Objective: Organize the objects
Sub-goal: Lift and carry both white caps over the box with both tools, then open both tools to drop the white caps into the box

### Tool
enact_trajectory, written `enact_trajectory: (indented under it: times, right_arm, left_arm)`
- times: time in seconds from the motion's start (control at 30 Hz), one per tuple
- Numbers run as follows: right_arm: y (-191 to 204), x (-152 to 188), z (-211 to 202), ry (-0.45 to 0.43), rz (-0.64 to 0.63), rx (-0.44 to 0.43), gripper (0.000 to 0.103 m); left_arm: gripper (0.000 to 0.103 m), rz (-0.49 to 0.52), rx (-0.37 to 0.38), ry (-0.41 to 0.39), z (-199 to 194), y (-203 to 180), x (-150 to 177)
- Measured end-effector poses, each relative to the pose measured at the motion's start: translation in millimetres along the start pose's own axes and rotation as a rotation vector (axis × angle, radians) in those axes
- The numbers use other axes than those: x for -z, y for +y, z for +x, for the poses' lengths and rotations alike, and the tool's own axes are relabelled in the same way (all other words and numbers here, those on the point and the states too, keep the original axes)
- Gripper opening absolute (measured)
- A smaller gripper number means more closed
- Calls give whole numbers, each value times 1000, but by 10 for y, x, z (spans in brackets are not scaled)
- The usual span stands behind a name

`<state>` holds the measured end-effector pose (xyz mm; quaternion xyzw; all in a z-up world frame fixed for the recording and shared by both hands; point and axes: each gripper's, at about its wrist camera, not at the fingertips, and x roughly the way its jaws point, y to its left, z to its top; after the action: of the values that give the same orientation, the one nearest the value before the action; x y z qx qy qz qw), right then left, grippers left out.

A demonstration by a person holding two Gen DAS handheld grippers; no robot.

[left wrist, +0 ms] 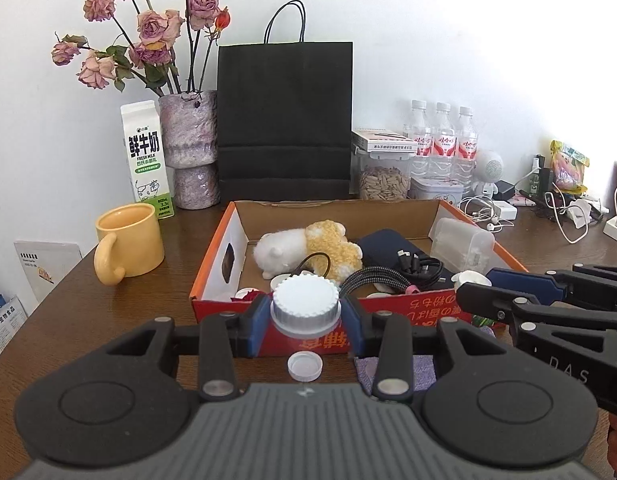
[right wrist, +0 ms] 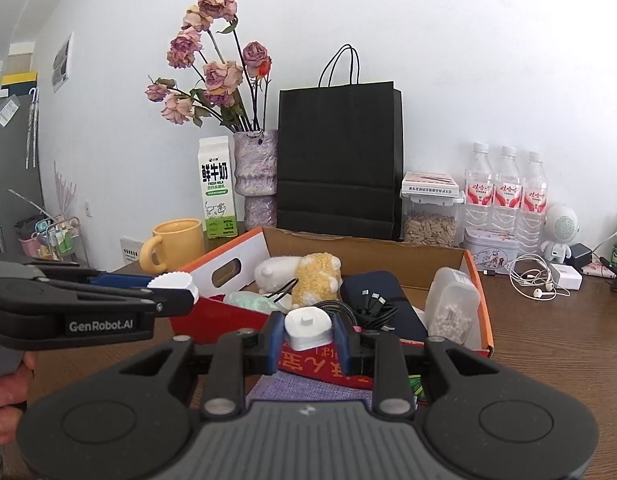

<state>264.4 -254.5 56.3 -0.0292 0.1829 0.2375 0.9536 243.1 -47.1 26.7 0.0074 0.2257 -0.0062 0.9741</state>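
Wooden desk point(left wrist: 148, 312) behind: left gripper point(left wrist: 306, 312) clamps a white-capped bottle point(left wrist: 305, 304), right gripper point(right wrist: 308, 330) clamps a white plug point(right wrist: 307, 326), probably. Both hover before the box point(right wrist: 478, 280); next, carry them over its rim and release.

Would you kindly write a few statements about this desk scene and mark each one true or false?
1. The left claw grips a white ribbed cap. True.
2. The right claw is empty. False: it holds a small white plug-like piece.
3. The yellow mug sits inside the cardboard box. False: it stands on the table, left of the box.
4. A plush toy lies in the box. True.
5. The black paper bag lies flat. False: it stands upright.
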Motion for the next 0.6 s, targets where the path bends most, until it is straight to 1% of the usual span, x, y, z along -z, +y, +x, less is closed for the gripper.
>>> enact_trajectory:
  times: [0.3,0.6]
  right_arm:
    - [-96,-226,139,-40,-14,11,26]
    - [-254,-330,439,-33,-24,24,26]
  left_arm:
    - [40,13,6,-35,165,-107,-271]
    - [40,16,13,-29,486,-169,-381]
